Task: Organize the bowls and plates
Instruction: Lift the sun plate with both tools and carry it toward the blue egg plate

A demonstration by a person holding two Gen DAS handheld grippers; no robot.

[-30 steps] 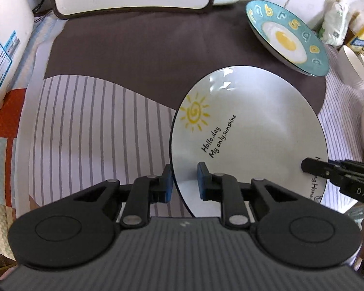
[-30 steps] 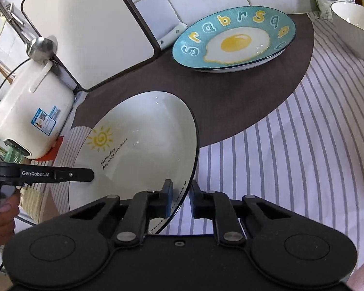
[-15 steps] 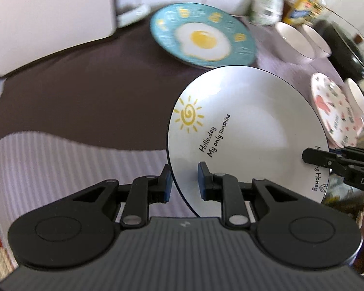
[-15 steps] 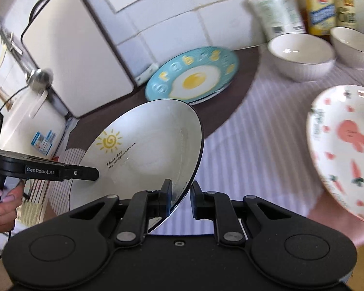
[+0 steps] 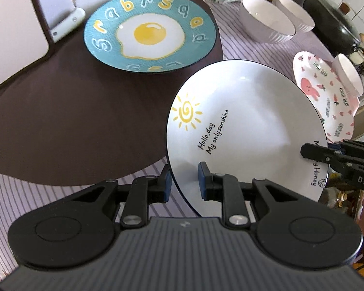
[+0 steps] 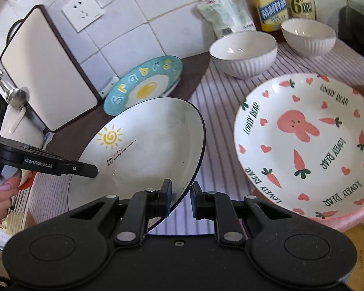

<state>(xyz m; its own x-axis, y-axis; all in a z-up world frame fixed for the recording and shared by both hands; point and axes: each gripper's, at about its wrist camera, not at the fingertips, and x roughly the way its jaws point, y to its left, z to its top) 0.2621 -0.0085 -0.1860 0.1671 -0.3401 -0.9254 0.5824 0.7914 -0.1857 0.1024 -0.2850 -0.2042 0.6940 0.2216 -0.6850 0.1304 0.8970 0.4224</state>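
Round, glossy white sun plate (image 5: 250,111), dark-rimmed, held clear of the striped cloth (image 6: 218,101), its opposite edges clamped by the left gripper (image 5: 183,181) and right gripper (image 6: 181,197). Behind it: egg plate (image 5: 149,32); beside it: rabbit plate (image 6: 310,145), ribbed bowls (image 6: 244,53).

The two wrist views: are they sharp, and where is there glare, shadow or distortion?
Left wrist view: sharp, glare spots on the egg plate, a soft grey shadow across the sun plate, edges bent by the fisheye. Right wrist view: sharp, wall tiles curve, dark shading on the sun plate's far rim.
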